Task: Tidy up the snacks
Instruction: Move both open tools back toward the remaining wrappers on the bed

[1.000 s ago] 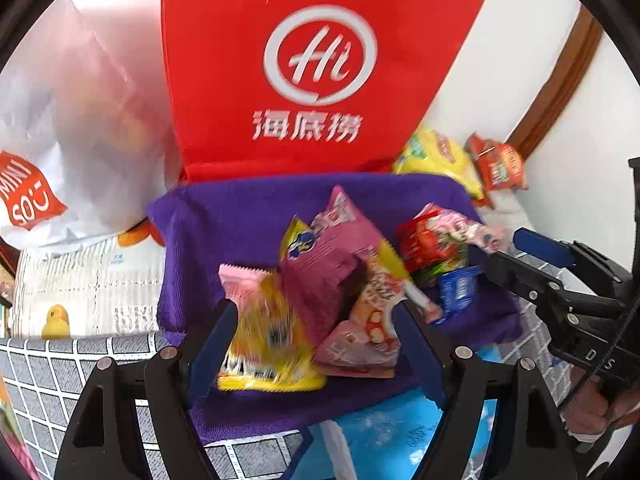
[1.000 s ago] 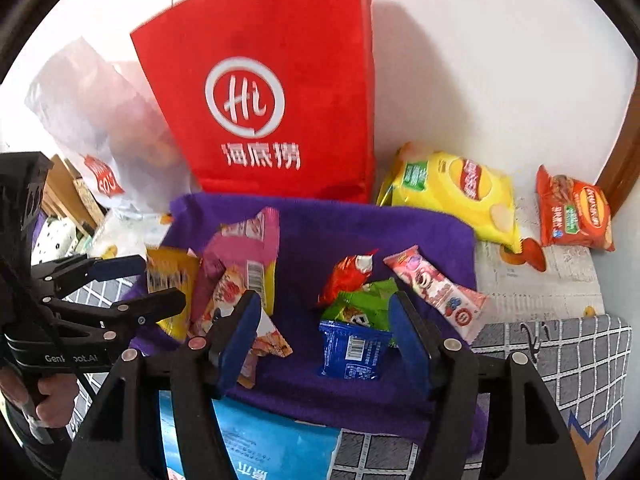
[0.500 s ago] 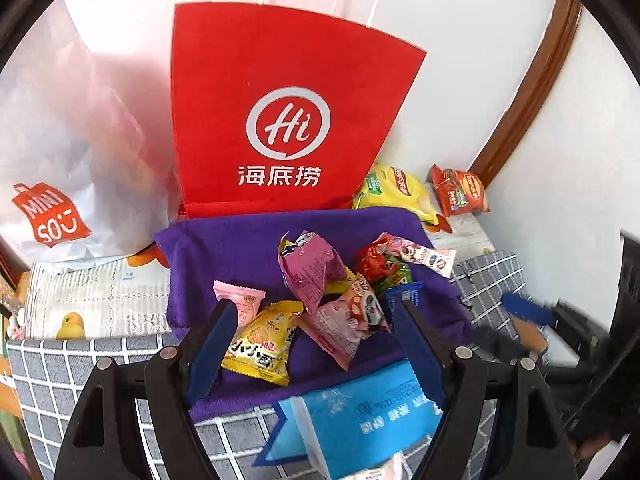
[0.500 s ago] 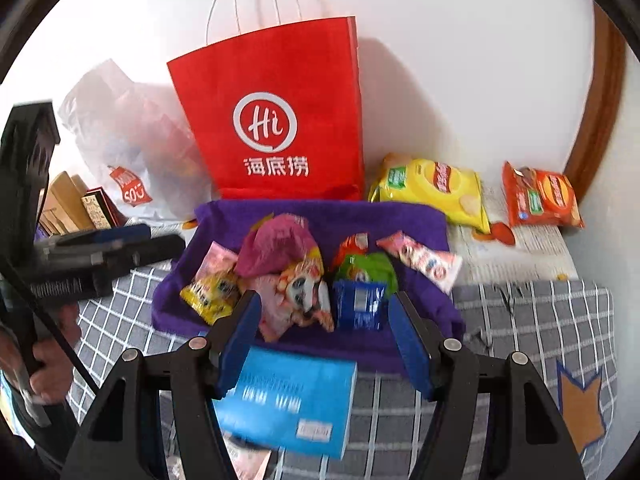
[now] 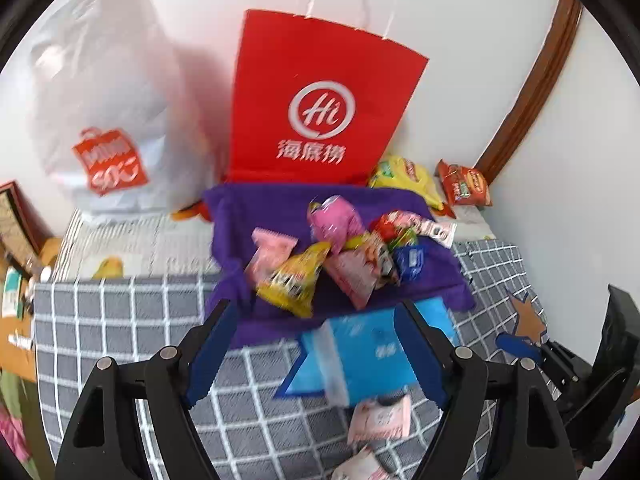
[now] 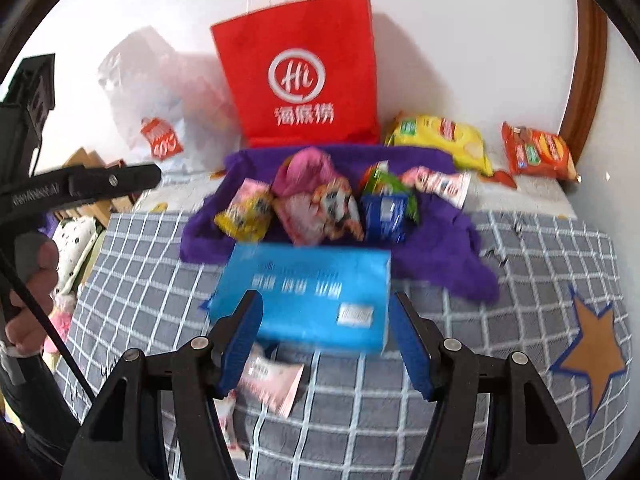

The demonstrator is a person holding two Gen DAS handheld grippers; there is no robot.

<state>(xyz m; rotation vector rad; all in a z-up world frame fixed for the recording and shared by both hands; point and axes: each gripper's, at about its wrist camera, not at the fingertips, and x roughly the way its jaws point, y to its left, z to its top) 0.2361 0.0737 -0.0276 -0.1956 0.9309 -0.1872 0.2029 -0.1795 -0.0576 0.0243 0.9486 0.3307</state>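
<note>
On the purple cloth (image 6: 440,248) snack packets (image 6: 320,204) point every way; both grippers' fingers (image 6: 412,344) spread, empty.

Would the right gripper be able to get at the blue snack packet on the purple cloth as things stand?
Probably yes. The right gripper is open and empty. The blue box lies between it and the blue snack packet, so it would likely need to pass over the box.
</note>
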